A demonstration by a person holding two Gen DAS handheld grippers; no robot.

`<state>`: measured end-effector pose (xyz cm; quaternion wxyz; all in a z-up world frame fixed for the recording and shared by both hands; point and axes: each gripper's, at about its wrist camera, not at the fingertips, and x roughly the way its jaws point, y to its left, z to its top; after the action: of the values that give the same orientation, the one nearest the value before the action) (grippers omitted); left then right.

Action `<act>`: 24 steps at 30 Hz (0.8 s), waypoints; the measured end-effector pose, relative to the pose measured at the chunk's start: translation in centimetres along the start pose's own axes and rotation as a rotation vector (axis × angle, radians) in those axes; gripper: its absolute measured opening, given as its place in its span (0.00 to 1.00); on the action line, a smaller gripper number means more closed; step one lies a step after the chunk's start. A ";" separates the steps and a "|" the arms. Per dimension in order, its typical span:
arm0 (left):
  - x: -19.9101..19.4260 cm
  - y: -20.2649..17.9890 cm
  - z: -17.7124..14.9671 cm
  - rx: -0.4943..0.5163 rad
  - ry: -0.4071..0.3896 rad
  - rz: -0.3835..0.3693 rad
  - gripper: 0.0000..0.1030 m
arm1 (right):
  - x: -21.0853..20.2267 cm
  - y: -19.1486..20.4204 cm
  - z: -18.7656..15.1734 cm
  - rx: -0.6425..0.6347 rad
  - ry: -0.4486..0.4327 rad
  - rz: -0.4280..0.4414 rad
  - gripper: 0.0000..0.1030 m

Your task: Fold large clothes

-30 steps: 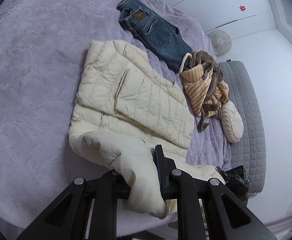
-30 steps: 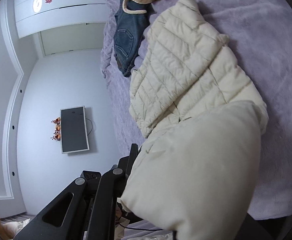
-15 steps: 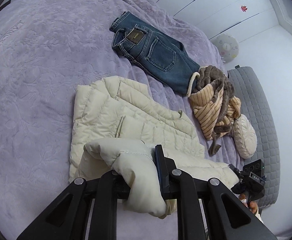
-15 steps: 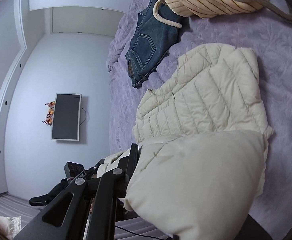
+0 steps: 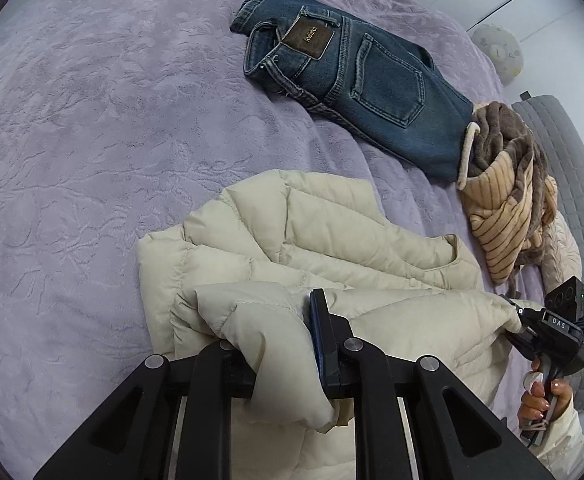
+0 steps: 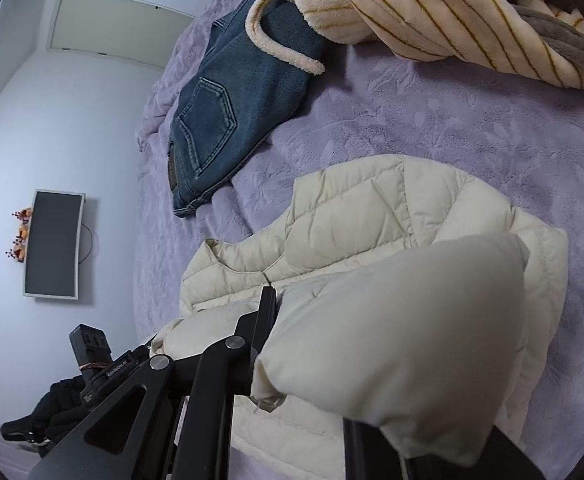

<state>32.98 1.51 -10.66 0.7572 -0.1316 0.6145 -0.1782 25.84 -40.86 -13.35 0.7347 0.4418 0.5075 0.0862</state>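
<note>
Lilac plush bedspread with an embossed leaf pattern [image 5: 92, 140]: fills most of both views and carries every garment.

Cream quilted puffer jacket [image 5: 331, 248]: lies on the bedspread at lower centre of the left wrist view, partly doubled over itself, its lower edge raised off the bed by both claws. In the right wrist view it fills the lower right, a puffed fold bulging toward the lens.

Folded blue denim jeans with a brown leather waist patch [image 5: 363, 92]: upper centre of the left wrist view, apart from the jacket.

Tan-and-brown striped fleece garment [image 5: 507, 208]: bunched at right of the left wrist view, its pale cuff resting on the jeans' end.

Grey quilted headboard [image 5: 579, 184]: right edge of the left wrist view.

Dark wall-mounted screen [image 6: 54, 244]: left side of the right wrist view.

Left gripper [image 5: 288, 344]: bottom centre of its own view, black jaws clamped on a bunched fold of the jacket.

Right gripper [image 5: 525, 322]: lower right of the left wrist view, held in a person's hand [image 5: 539, 396], jaws pinched on the jacket's other corner.
</note>
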 end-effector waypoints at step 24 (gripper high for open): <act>-0.7 -5.9 -0.1 0.305 -0.114 0.175 0.65 | -2.1 3.4 -0.1 -0.364 -0.049 -0.347 0.20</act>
<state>32.11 -3.52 -7.53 0.8145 0.0289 0.5456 -0.1949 25.81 -39.98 -9.42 0.8180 0.2103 0.5340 0.0384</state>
